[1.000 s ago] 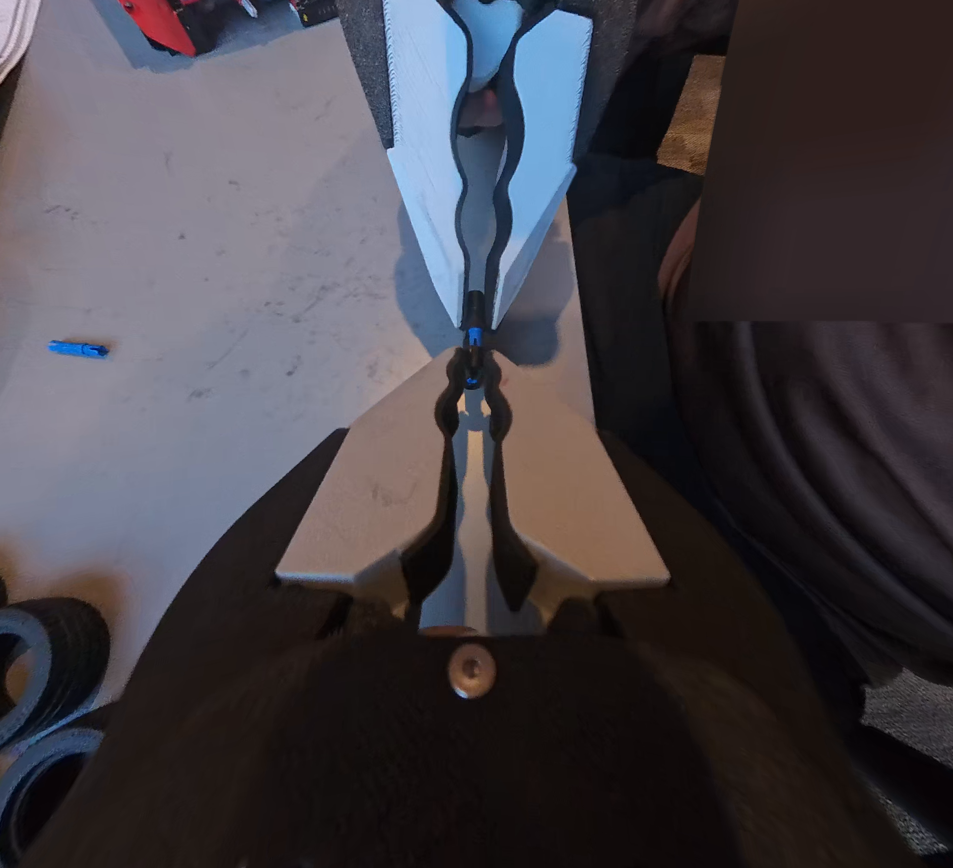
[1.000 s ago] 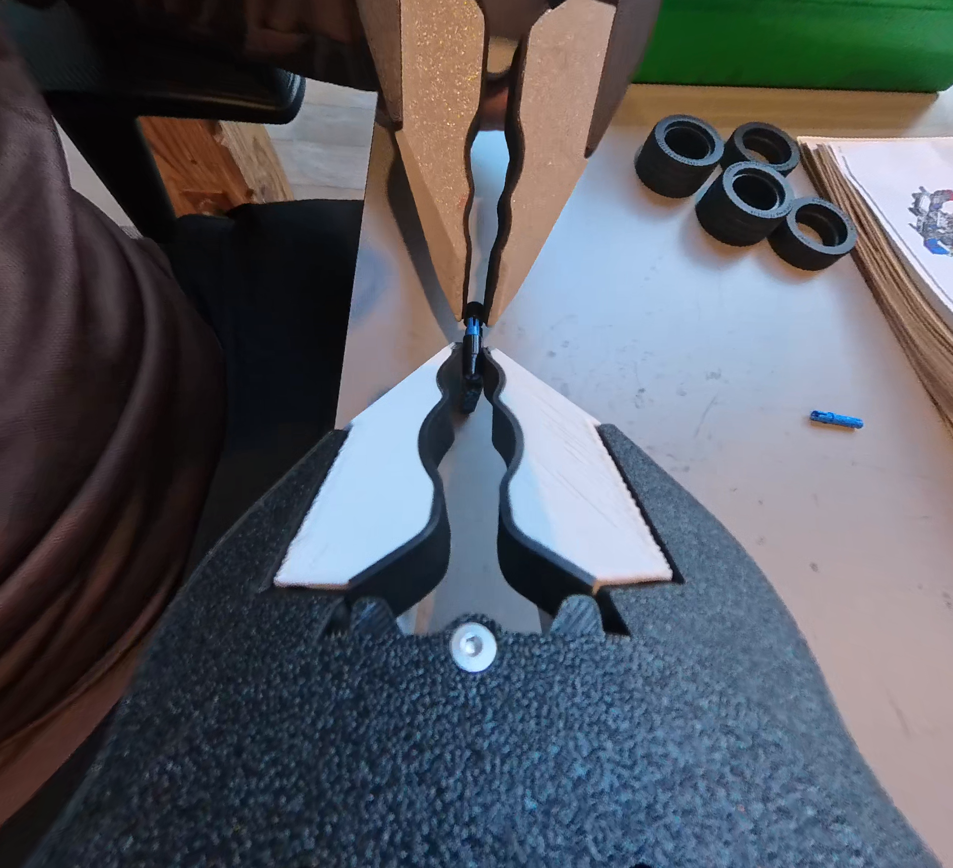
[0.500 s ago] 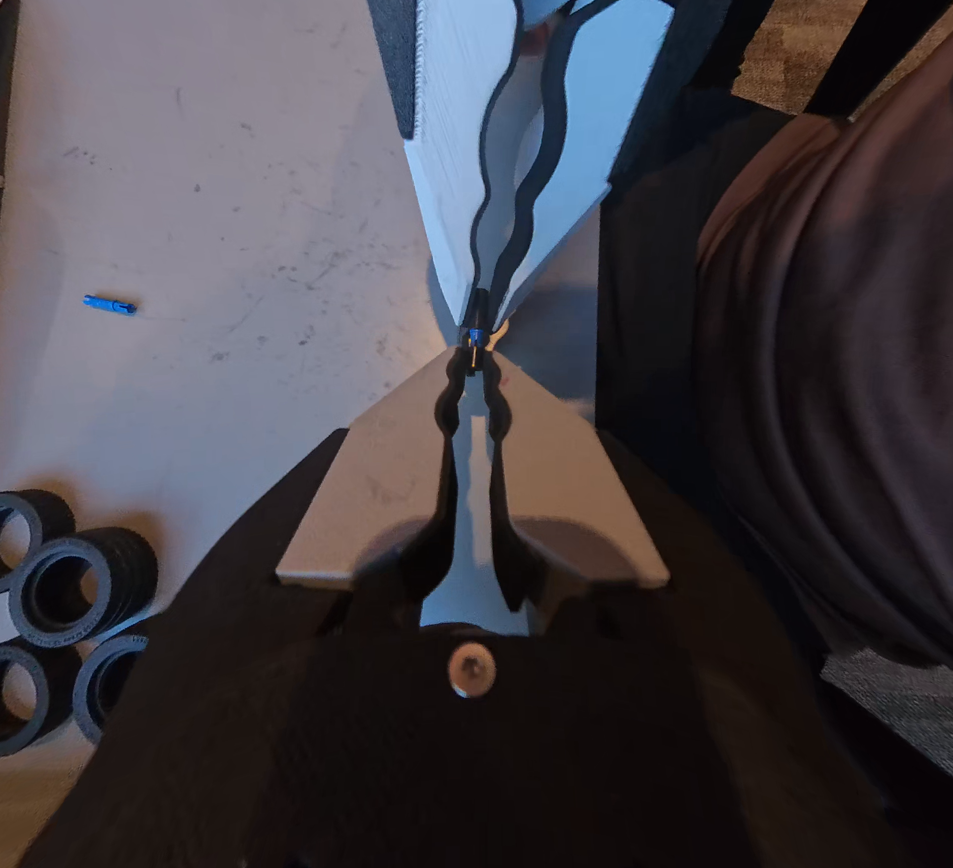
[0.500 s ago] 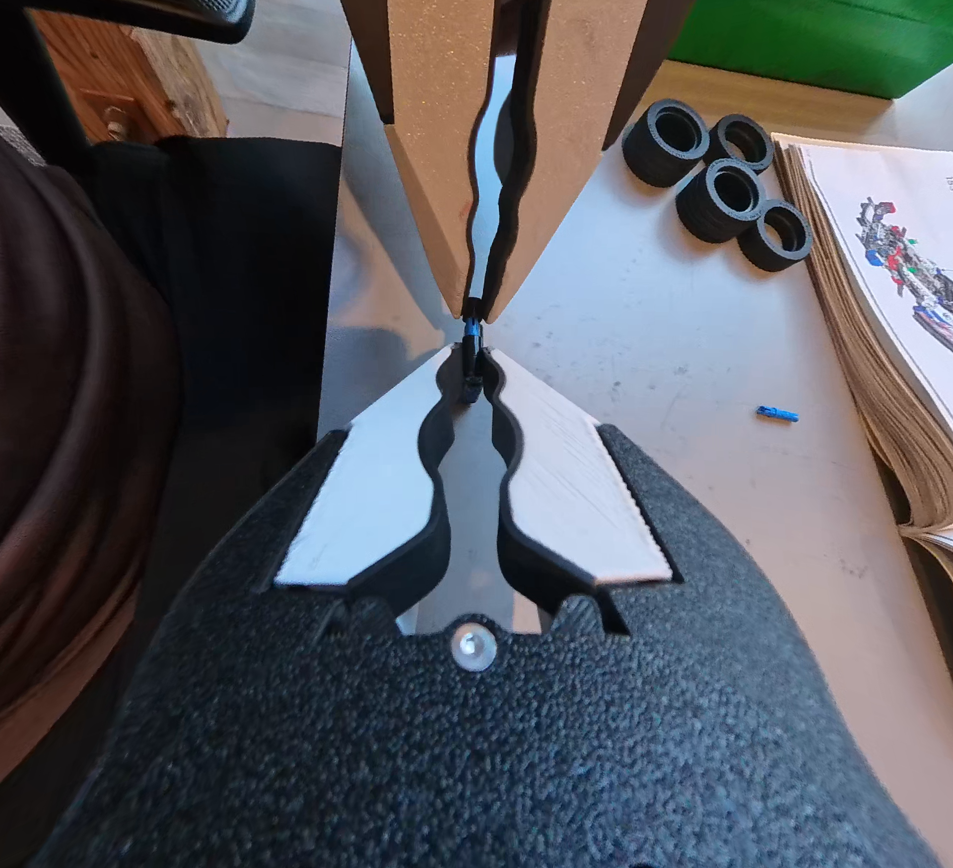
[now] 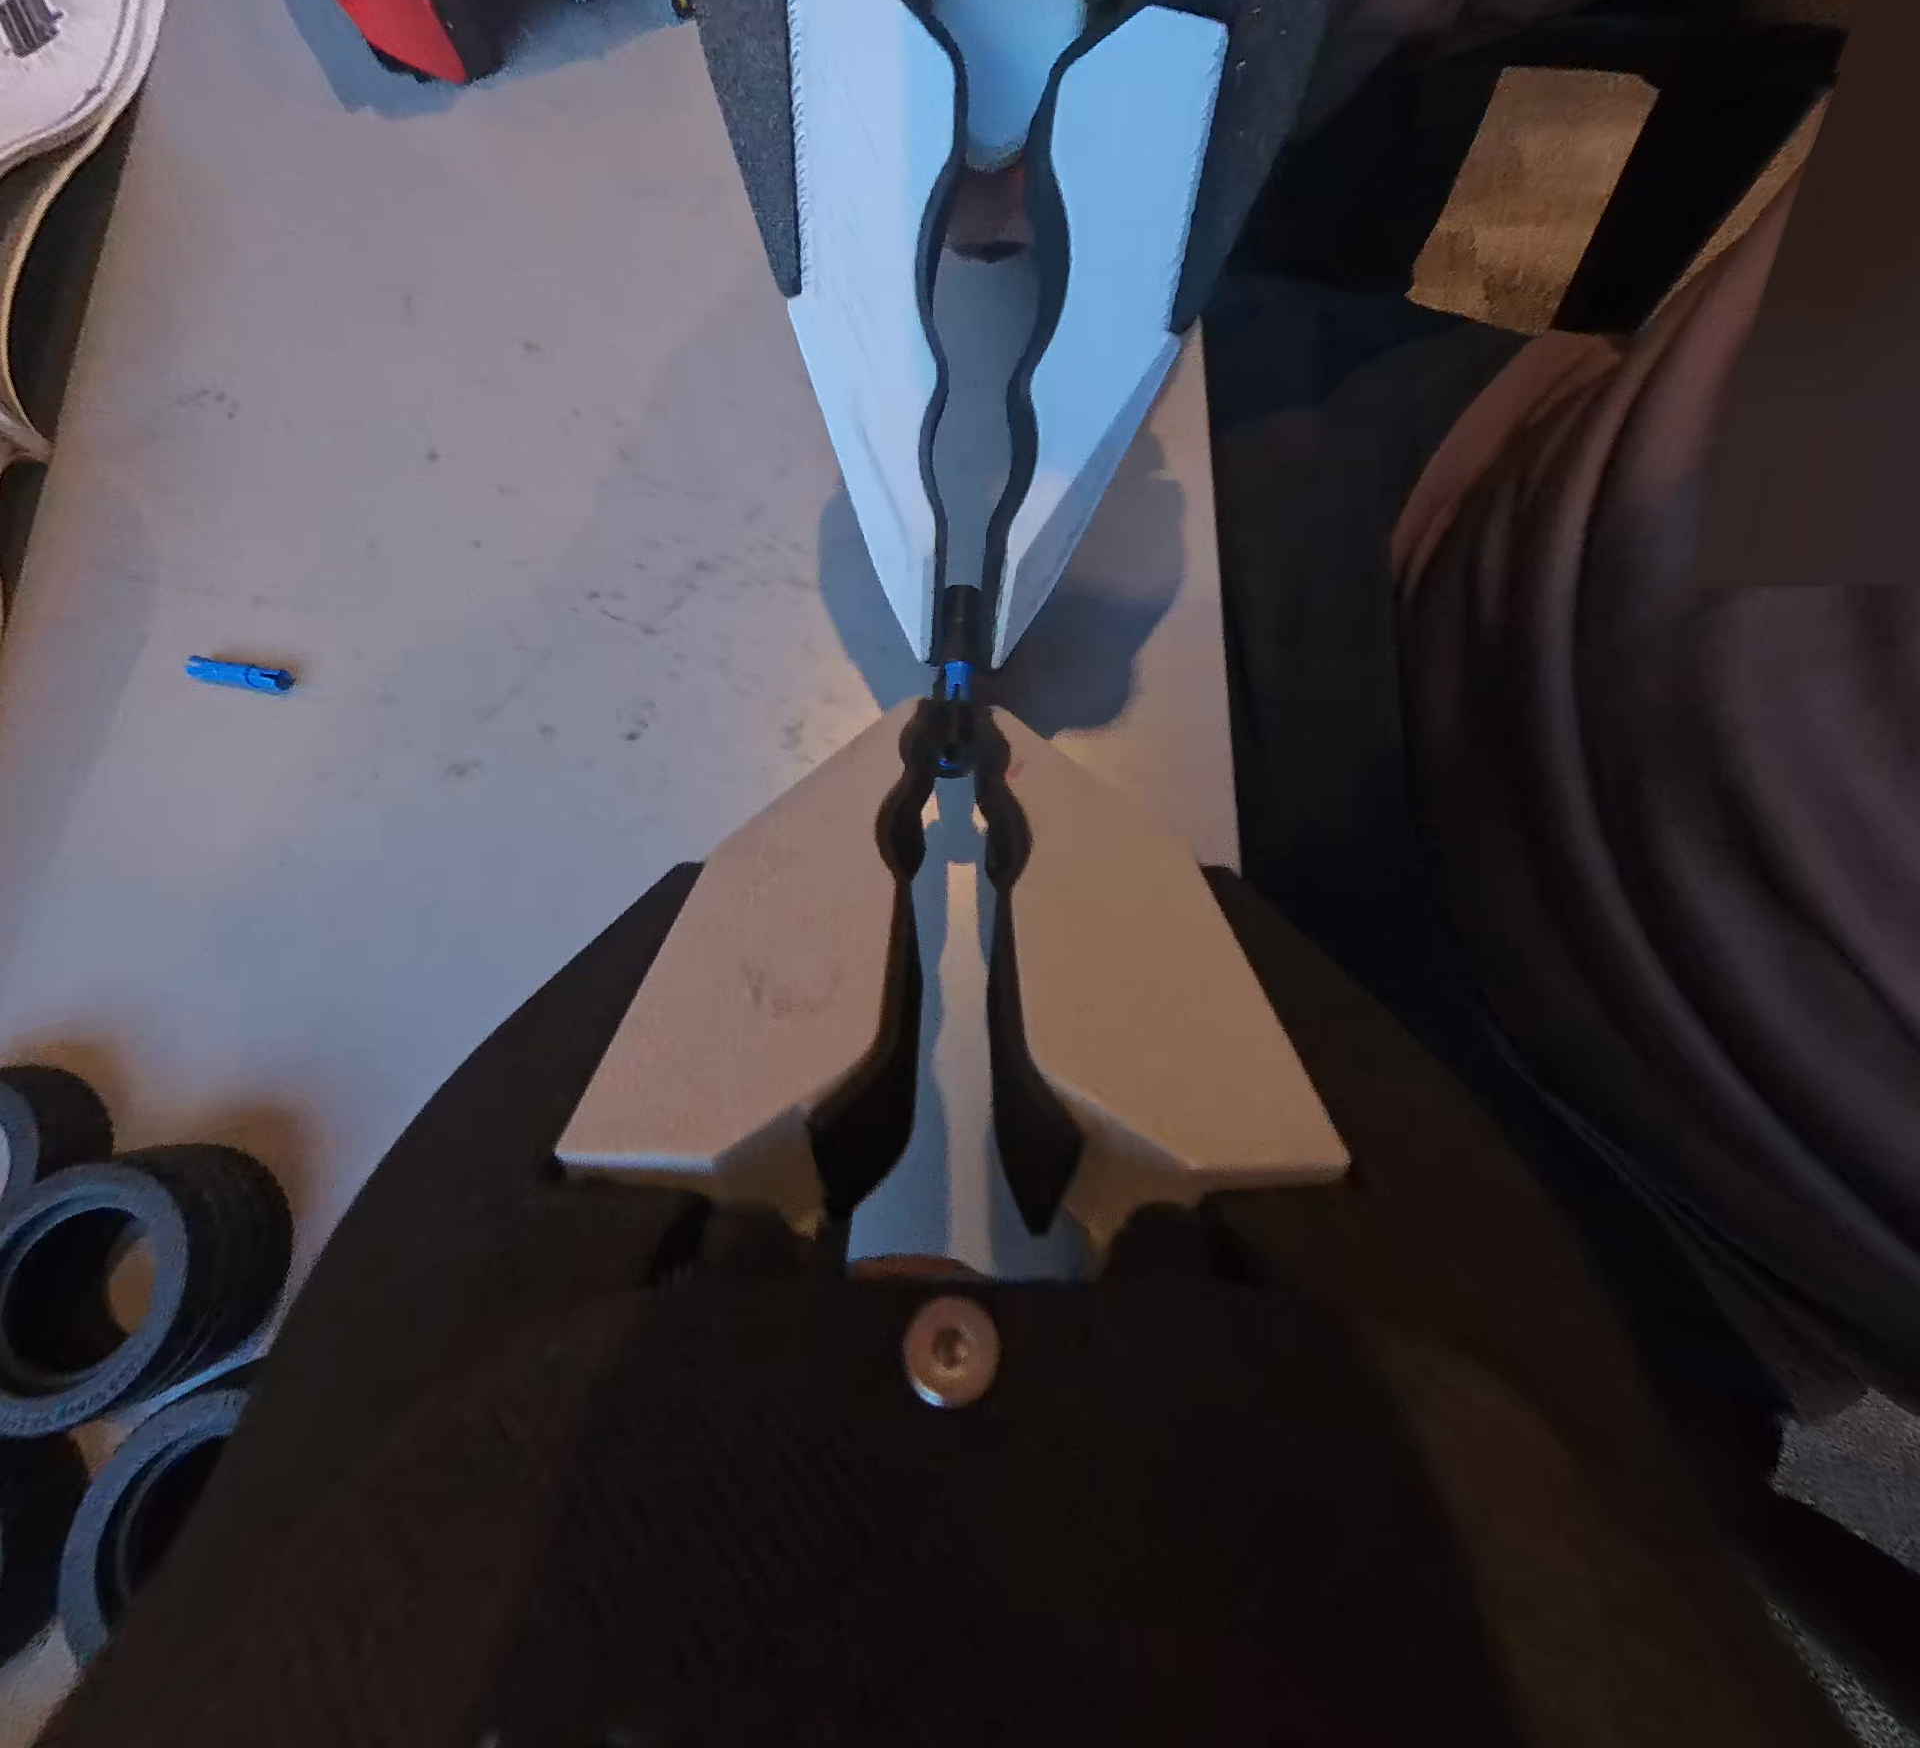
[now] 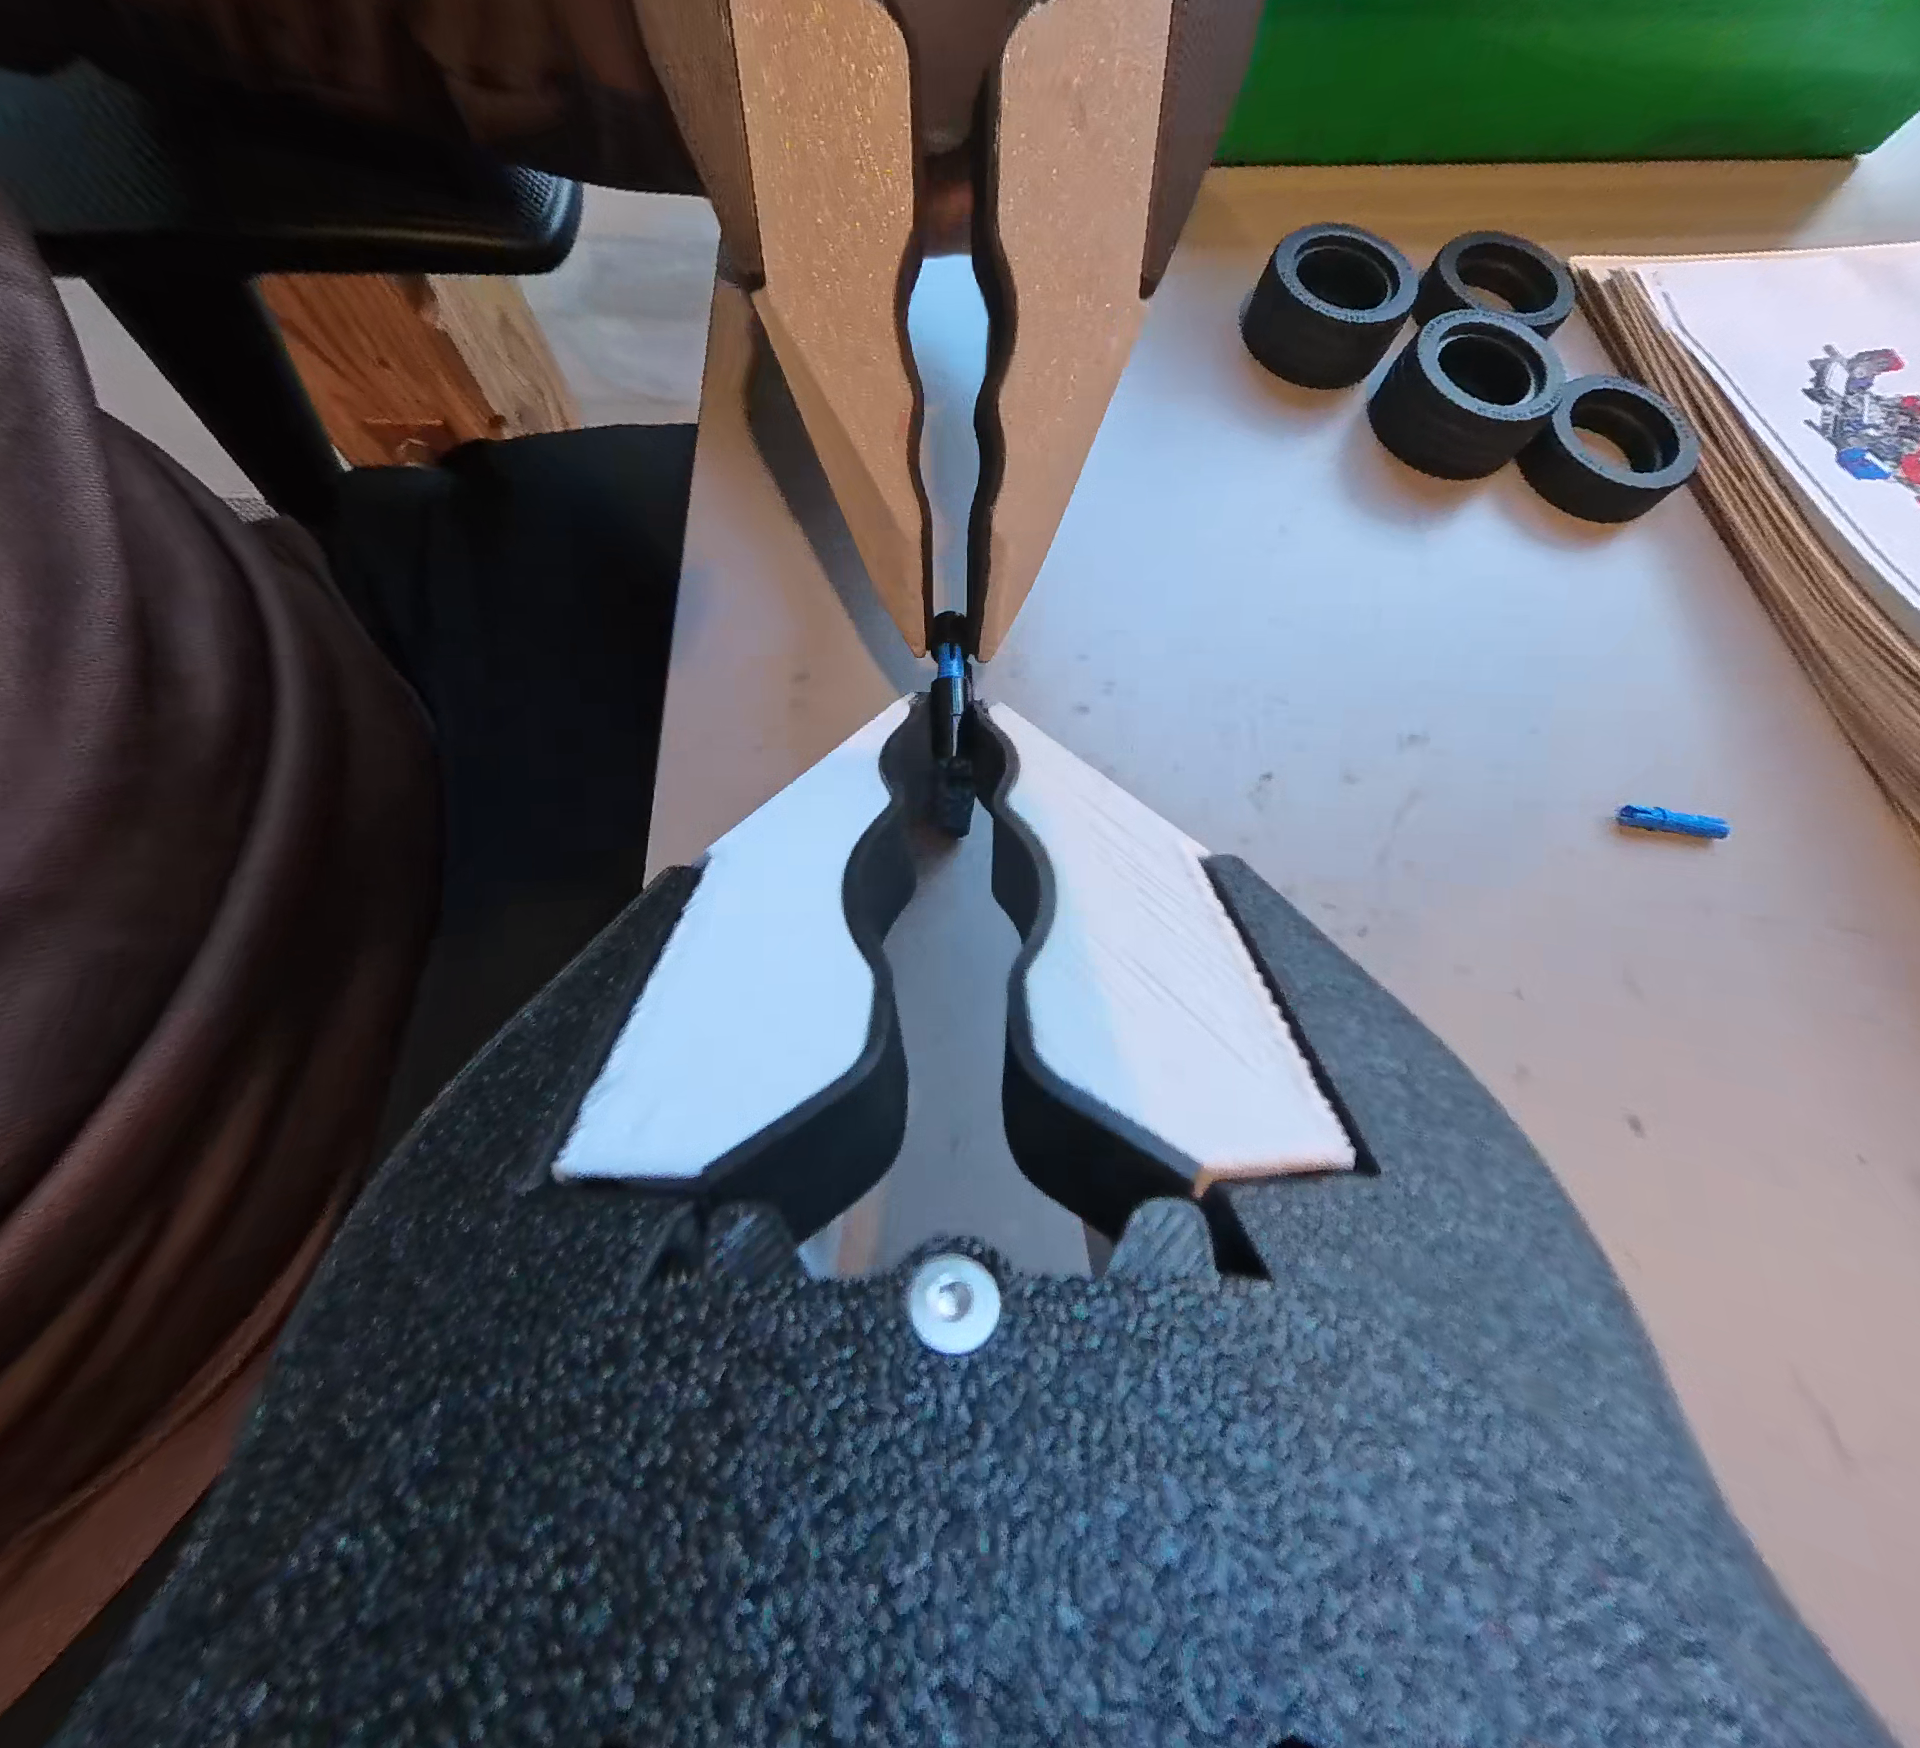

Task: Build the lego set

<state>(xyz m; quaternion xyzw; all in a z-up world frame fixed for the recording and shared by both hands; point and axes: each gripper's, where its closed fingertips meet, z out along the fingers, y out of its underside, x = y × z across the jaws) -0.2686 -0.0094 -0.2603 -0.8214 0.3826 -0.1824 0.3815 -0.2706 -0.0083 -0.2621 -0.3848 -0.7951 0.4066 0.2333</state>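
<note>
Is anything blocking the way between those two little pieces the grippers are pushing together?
Nothing visible. The left gripper and right gripper meet tip to tip, and only the blue pin bridges the small gap between their black pieces.

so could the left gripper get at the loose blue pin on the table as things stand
Probably not yet: the left gripper is shut on a small black and blue piece that the right gripper also grips. The blue pin lies alone on bare table, nothing blocking it.
</note>
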